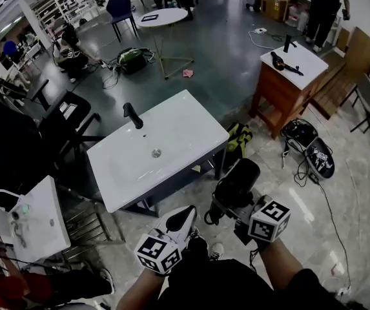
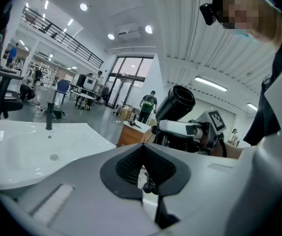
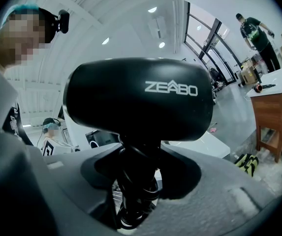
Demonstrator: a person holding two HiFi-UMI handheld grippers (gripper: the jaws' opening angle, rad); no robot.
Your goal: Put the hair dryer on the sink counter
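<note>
Black matte hair dryer [image 3: 138,97], white ZEABO lettering on barrel; handle, apparently cord-wrapped, is clamped by right gripper [image 3: 137,173]. Left gripper [image 2: 144,168] is held closed, empty.

Pretty big open hall, dark glossy floor [image 1: 217,44], round white table [image 1: 162,17] at 12 o'clock, blue chair [image 1: 120,8] at 11, wooden cabinet [image 1: 276,94] at 2.

The hair dryer [image 1: 237,181] is just before the worktop's [image 1: 185,124] right end, off it. A tap [image 1: 132,115] stands on the worktop's far-left edge.
</note>
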